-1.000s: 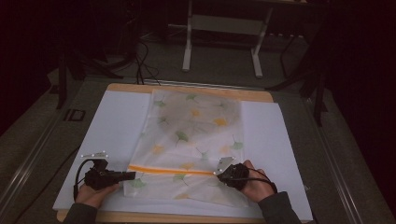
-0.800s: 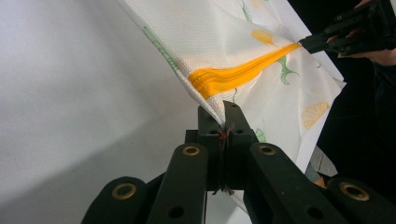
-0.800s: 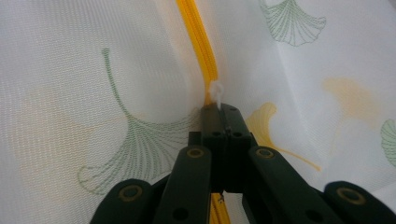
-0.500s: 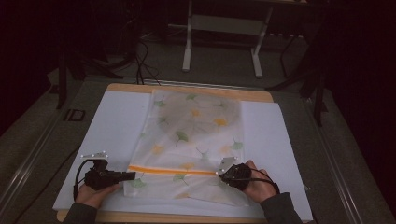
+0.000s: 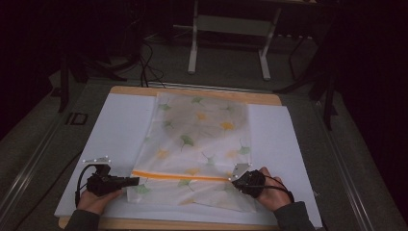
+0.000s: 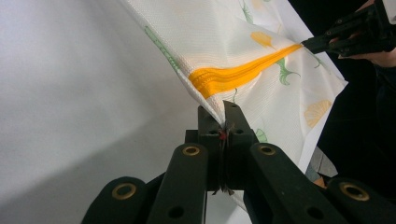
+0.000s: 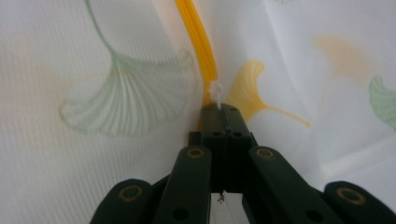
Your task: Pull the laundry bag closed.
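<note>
Rightward slid the right gripper (image 5: pixel 236 175); both it and left gripper (image 5: pixel 136 181) pinch the cloth (image 5: pixel 199 139).

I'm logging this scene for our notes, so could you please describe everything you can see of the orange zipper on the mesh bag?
The orange zipper is a bright band with fine lengthwise ridges, running straight across the near part of the white mesh bag printed with ginkgo leaves. It looks closed along its visible length. The left gripper pinches the bag's fabric just below its left end, lifting it into a fold. The right gripper is shut on the small white zipper pull at the other end.
</note>
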Available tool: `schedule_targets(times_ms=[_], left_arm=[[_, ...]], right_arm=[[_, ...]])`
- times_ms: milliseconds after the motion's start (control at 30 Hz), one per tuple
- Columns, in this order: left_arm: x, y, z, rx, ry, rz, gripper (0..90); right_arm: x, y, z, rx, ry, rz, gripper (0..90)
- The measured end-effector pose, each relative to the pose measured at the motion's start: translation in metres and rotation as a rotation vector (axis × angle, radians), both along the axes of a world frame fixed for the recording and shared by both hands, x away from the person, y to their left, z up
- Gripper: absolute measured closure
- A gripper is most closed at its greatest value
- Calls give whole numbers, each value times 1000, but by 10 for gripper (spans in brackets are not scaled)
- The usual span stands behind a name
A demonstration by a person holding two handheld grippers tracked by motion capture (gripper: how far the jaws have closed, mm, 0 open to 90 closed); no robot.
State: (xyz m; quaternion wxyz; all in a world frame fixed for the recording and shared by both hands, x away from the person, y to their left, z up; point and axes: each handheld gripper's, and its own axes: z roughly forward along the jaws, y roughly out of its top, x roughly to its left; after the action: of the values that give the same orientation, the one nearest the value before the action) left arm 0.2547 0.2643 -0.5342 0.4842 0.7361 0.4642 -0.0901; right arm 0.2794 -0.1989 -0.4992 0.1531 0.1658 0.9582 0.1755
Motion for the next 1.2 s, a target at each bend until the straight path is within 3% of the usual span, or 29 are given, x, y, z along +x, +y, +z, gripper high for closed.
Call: schedule_targets(times_ms=[333,567,700,767,800,833,1200], left_arm=[[0,-1,0,-3,2,-2,887],[0,-1,0,-2,-2,-7,887],[0,-1,1,2,-5,-5,887],[0,2,1,-4,-3,8,887],[-1,2,1,-6,-3,7,887],[-1,2,1,-2,-3,7,887],[0,-1,1,-3,-9,-11,887]], right_arm=[[-4,-22,-2,4,1,-46,900],[-5,-25,3,7,-14,-42,900],[-6,-25,6,-10,-21,-33,900],[-6,-25,5,-68,-41,-45,900],[-5,-27,5,-69,-40,-48,900],[-5,-30,5,-47,-30,-48,900],[-9,-49,4,-29,-19,-74,900]])
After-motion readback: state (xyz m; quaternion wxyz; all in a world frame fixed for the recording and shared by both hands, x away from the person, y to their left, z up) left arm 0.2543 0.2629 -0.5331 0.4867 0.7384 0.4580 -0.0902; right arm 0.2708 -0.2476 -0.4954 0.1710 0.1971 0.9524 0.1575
